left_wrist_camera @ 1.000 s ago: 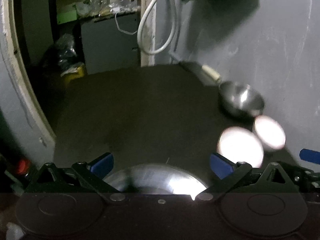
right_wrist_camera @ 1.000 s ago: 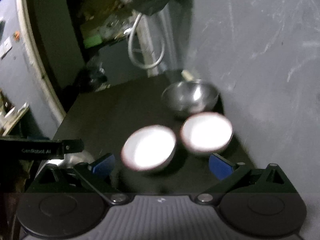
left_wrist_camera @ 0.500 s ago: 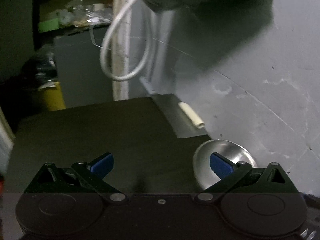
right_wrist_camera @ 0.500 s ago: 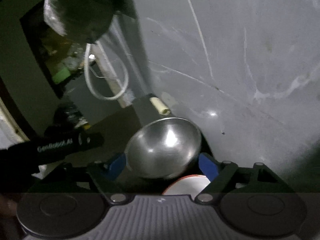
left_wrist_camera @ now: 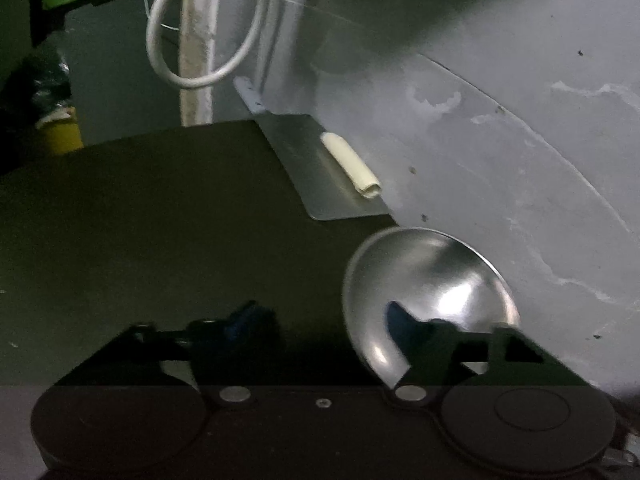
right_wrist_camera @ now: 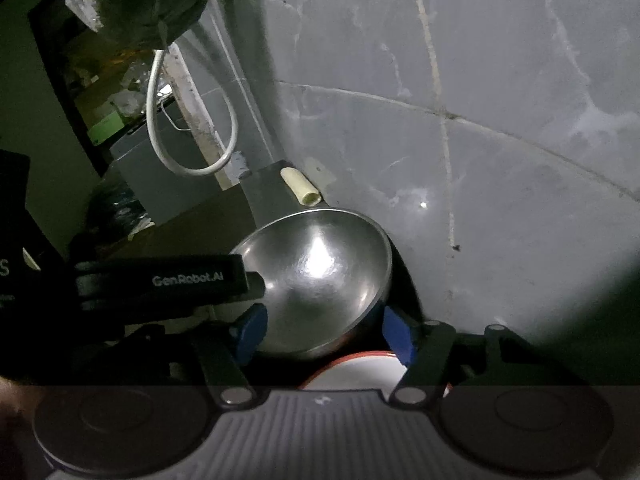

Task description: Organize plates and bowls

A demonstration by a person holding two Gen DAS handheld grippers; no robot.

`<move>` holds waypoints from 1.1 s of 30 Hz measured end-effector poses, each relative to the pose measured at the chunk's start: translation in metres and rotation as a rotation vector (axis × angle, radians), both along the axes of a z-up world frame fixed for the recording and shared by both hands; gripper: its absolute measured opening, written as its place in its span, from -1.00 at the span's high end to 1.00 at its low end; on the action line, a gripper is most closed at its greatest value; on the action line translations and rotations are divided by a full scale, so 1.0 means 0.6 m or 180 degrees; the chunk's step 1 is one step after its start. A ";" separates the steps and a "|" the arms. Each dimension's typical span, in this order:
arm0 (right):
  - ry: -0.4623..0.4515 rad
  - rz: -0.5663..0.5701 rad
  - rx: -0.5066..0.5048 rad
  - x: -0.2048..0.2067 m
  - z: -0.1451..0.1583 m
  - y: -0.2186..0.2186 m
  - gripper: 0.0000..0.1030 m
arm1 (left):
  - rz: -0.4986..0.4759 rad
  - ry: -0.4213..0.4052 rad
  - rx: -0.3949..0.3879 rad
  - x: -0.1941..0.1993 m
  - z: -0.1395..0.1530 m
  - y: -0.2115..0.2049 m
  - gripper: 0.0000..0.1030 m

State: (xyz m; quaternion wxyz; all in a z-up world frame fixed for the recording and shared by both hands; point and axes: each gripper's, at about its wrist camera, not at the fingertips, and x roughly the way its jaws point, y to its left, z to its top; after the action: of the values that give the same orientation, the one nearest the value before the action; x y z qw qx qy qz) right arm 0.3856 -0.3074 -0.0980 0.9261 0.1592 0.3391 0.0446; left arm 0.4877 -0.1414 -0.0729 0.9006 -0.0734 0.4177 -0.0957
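Steel bowl (right_wrist_camera: 320,276) on dark table (left_wrist_camera: 160,208): both grippers' fingers closing, left gripper (left_wrist_camera: 320,320) straddling rim, right gripper (right_wrist_camera: 320,330) flanking it, grip unclear

A dim storeroom or utility corner: scuffed grey wall (right_wrist_camera: 480,80), looped cable (left_wrist_camera: 200,40), cluttered shelf (right_wrist_camera: 108,92).

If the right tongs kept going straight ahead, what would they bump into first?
Most likely the shiny metal bowl. It sits right between the right tongs, whose jaws have just been closing around it. A white bowl lies underneath them, so depth is hard to judge.
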 end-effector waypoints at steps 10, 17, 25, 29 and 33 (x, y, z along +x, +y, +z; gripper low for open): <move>-0.0234 0.0282 0.0046 -0.016 0.008 -0.011 0.06 | -0.0200 -0.0262 -0.0037 -0.040 0.024 0.016 0.60; -0.0767 0.0483 0.0045 -0.093 0.076 0.011 0.09 | -0.0141 -0.0923 0.0036 -0.150 0.107 0.048 0.59; -0.0963 0.0801 -0.0084 -0.237 0.139 0.053 0.22 | 0.0046 -0.1140 -0.0026 -0.329 0.168 0.103 0.58; -0.0970 0.0911 -0.0094 -0.323 0.159 0.077 0.26 | 0.0130 -0.1162 -0.0087 -0.428 0.177 0.133 0.57; -0.0948 0.1061 -0.0108 -0.400 0.174 0.112 0.26 | 0.0248 -0.1139 -0.0121 -0.532 0.182 0.165 0.57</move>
State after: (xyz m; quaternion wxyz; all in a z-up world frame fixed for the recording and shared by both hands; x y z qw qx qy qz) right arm 0.1458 -0.2403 0.0063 0.9483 0.0771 0.2210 0.2143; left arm 0.1687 -0.0426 0.0366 0.9620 -0.0884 0.2458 -0.0801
